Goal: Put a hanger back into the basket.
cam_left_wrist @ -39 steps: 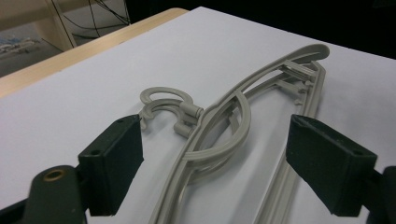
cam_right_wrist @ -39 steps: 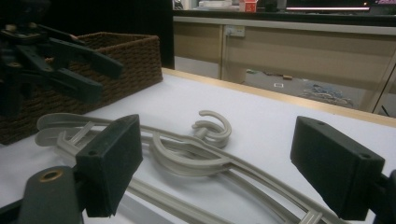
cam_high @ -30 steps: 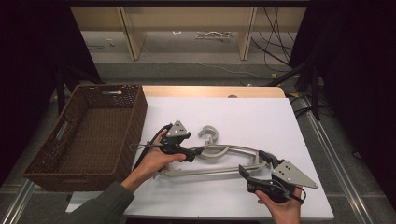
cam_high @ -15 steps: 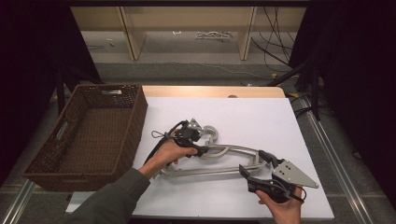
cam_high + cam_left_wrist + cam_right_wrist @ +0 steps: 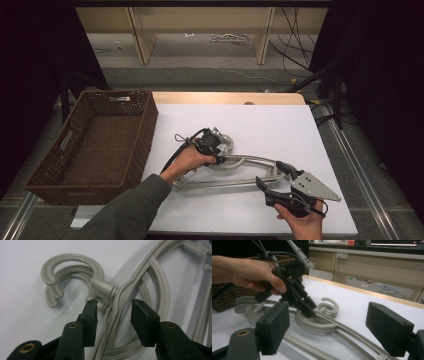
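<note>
The stack of grey plastic clothes hangers (image 5: pixel 235 167) lies on the white table top (image 5: pixel 280 125), just to the right of the brown wicker basket (image 5: pixel 100 145). The step in hand looks like the pick-up: the left gripper (image 5: pixel 113 312) has just been closing, its jaws straddling the hanger necks below the hooks (image 5: pixel 72 272) with pads not yet pressing. The right gripper (image 5: pixel 274 179) hangs released, holding nothing, over the stack's far end; next the left needs to clench fully before lifting toward the basket.
</note>
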Tool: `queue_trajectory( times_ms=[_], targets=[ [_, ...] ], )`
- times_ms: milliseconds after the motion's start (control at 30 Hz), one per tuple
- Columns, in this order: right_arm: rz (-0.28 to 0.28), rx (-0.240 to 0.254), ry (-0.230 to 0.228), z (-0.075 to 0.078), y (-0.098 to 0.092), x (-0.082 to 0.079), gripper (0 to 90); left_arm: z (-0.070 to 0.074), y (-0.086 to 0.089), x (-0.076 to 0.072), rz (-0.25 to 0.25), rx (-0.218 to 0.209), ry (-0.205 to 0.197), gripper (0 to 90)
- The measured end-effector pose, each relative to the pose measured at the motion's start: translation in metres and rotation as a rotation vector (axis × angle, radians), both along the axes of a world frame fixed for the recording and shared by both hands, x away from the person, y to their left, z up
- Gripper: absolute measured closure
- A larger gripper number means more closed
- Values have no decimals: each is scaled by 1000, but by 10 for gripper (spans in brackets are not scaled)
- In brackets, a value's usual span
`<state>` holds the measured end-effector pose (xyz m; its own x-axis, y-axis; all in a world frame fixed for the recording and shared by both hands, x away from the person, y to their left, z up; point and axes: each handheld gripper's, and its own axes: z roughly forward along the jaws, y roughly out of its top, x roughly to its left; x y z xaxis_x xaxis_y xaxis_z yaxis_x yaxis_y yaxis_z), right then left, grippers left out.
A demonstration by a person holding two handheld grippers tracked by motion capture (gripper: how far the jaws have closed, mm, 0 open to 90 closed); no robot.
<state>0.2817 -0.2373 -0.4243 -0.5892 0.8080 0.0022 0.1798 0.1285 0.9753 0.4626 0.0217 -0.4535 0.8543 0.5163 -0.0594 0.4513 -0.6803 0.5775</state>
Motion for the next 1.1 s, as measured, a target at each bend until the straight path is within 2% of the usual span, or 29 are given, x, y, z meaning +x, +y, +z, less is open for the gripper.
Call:
queue_trajectory(
  times_ms=[67, 167, 367, 700, 867, 933, 1033, 1067, 1100],
  targets=[
    [3, 0, -4, 0, 0, 0, 208, -3, 0, 1, -1, 8, 6, 619],
    [9, -4, 2, 0, 0, 0, 209, -7, -1, 3, -5, -7, 29, 687],
    [9, -1, 0, 0, 0, 0, 212, -5, 0, 2, -57, 4, 12, 746],
    [8, -8, 1, 0, -1, 0, 214, 7, 5, -4, -153, 2, -54, 794],
    [18, -1, 4, 0, -1, 0, 215, 20, 10, -11, -183, -10, -86, 809],
    [17, 1, 2, 0, -1, 0, 216, 24, 10, -14, -177, -29, -89, 811],
    [8, -5, -6, 0, 0, 0, 217, 32, 10, -18, -189, -34, -116, 812],
    [8, -5, -5, 0, 0, 0, 217, 34, 10, -20, -181, -53, -117, 812],
    [6, -4, -5, 0, 0, 0, 217, 36, 10, -20, -190, -48, -124, 812]
  ],
)
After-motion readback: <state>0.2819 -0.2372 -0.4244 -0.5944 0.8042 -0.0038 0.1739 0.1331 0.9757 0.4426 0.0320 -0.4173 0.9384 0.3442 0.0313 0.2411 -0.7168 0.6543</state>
